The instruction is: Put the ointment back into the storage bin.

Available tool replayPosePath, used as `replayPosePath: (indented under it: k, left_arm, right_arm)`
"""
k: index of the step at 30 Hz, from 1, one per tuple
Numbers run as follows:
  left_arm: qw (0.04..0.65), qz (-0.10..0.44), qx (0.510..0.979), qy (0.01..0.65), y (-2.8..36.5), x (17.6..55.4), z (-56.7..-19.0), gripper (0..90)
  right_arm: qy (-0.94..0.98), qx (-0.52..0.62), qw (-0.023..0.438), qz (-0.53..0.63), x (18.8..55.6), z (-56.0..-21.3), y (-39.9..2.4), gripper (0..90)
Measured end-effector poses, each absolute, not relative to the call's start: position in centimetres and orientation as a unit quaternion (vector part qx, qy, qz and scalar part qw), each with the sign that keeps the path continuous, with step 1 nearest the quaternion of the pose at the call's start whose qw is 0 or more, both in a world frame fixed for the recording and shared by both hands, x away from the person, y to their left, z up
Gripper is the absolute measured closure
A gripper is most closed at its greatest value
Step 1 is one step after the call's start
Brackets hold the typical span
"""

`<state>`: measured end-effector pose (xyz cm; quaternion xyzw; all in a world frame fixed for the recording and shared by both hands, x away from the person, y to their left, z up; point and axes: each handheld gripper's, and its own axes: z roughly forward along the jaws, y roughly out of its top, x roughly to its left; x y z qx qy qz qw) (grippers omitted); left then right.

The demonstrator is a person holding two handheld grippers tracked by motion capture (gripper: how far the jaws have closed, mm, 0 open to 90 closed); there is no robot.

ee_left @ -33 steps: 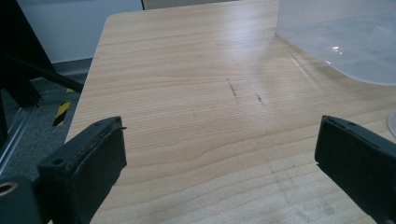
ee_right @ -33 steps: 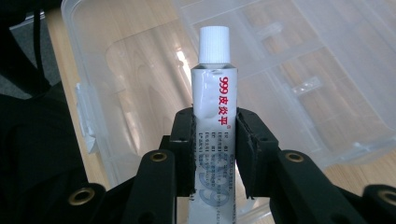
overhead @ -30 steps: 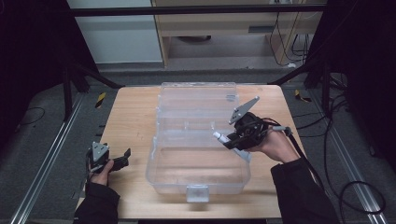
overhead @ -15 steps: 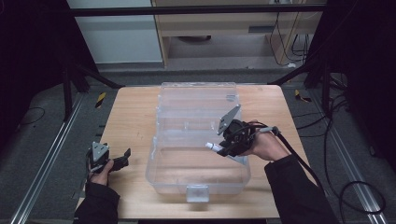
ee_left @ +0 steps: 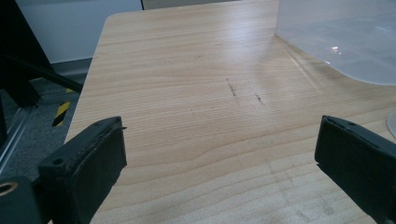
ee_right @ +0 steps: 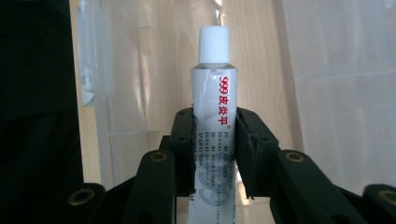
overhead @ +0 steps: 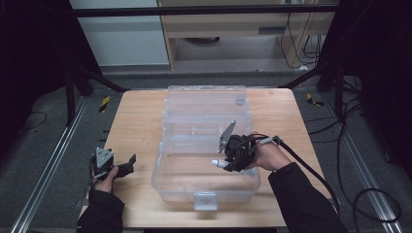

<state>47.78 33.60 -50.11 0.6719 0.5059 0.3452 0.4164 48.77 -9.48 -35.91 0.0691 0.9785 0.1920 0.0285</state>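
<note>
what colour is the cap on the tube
White, a ribbed cap on the white tube; the right gripper view shows it best.

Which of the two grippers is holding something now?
The right gripper, over the clear plastic box: its jaws are shut on a white tube with a white cap. The left gripper is open above the bare wooden table.

black tongs [ee_right: 215, 140], dark sleeves [overhead: 303, 201] — trailing cable [overhead: 311, 167]

One clear plastic box [overhead: 204, 145], one tube [ee_right: 214, 126], two grippers.
</note>
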Motion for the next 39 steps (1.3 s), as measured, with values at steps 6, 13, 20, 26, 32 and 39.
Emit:
replayPosePath:
  k: [6,13,20,26,32,39]
  left_arm:
    - [0.416,0.345,0.672,0.506,33.6,47.8,-50.1,1.5]
    - [0.416,0.346,0.673,0.505,33.6,47.8,-50.1,1.5]
    - [0.416,0.345,0.672,0.505,33.6,47.8,-50.1,1.5]
    - [0.417,0.345,0.672,0.506,33.6,47.8,-50.1,1.5]
    - [0.417,0.344,0.672,0.506,33.6,47.8,-50.1,1.5]
    - [0.417,0.344,0.672,0.505,33.6,47.8,-50.1,1.5]
  right_arm:
    - [0.984,0.049,0.02,0.169,48.7,-37.4,-8.8,69.6]
    - [0.988,0.036,0.016,0.151,48.6,-38.8,-8.5,69.7]
    - [0.991,0.029,0.011,0.131,48.7,-40.0,-8.0,69.7]
    - [0.993,0.024,0.009,0.114,48.8,-40.9,-7.6,69.6]
    - [0.995,0.02,0.007,0.099,48.9,-41.9,-7.4,69.6]
    - [0.995,0.019,0.004,0.093,48.9,-42.8,-7.2,69.5]
